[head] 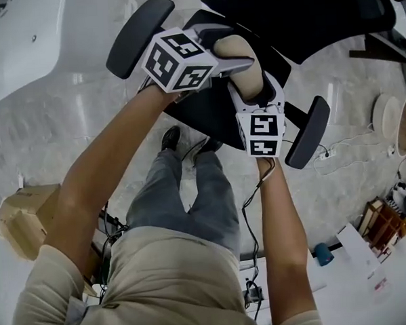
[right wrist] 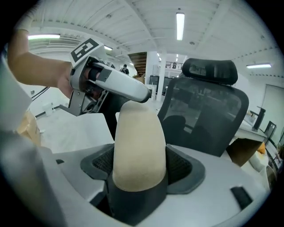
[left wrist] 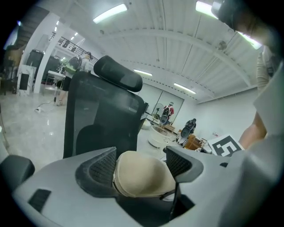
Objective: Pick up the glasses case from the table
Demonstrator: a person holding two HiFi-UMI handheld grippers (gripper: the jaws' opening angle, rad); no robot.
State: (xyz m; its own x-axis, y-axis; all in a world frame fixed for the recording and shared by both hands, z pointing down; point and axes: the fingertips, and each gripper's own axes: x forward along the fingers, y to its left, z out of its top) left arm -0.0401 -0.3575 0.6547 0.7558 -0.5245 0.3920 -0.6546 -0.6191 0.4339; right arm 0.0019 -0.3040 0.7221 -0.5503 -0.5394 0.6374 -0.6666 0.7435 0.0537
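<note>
The beige glasses case (head: pixel 241 62) is up in the air over a chair, held from both ends. My left gripper (head: pixel 226 54) comes in from the left and is shut on the case's upper end; in the left gripper view the rounded, zippered end of the case (left wrist: pixel 143 174) fills the gap between the dark pads (left wrist: pixel 100 170). My right gripper (head: pixel 255 96) is shut on the lower end. In the right gripper view the case (right wrist: pixel 138 141) stands long between the jaws, and the left gripper (right wrist: pixel 133 94) clamps its far tip.
A black office chair (head: pixel 207 114) with armrests (head: pixel 309 134) stands right below the grippers. A white table (head: pixel 27 38) lies at the upper left, a cardboard box (head: pixel 21 217) at the left, cables (head: pixel 249 210) on the floor, cluttered shelves (head: pixel 383 227) at the right.
</note>
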